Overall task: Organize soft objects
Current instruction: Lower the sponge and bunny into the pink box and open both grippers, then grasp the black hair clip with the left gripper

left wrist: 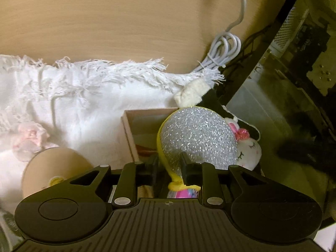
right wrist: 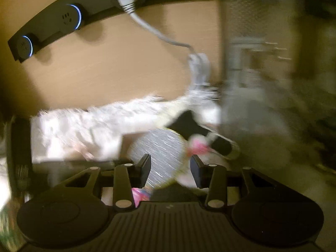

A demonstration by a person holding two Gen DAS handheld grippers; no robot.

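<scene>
Left gripper [left wrist: 170,169] is pinched on the yellow edge of the glittery silver plush [left wrist: 197,136], held over the small box [left wrist: 134,130]. Right gripper [right wrist: 170,168] stands apart, gripping nothing. White bunny toy [left wrist: 250,149] and pink flower [left wrist: 29,138] are unsorted; little looks done.

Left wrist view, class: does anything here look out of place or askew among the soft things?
Yes. A coiled white cable lies at the fringed edge of the white fluffy blanket; it is no soft toy. The wooden box sits tilted, and the silver glitter toy leans across its corner.
</scene>
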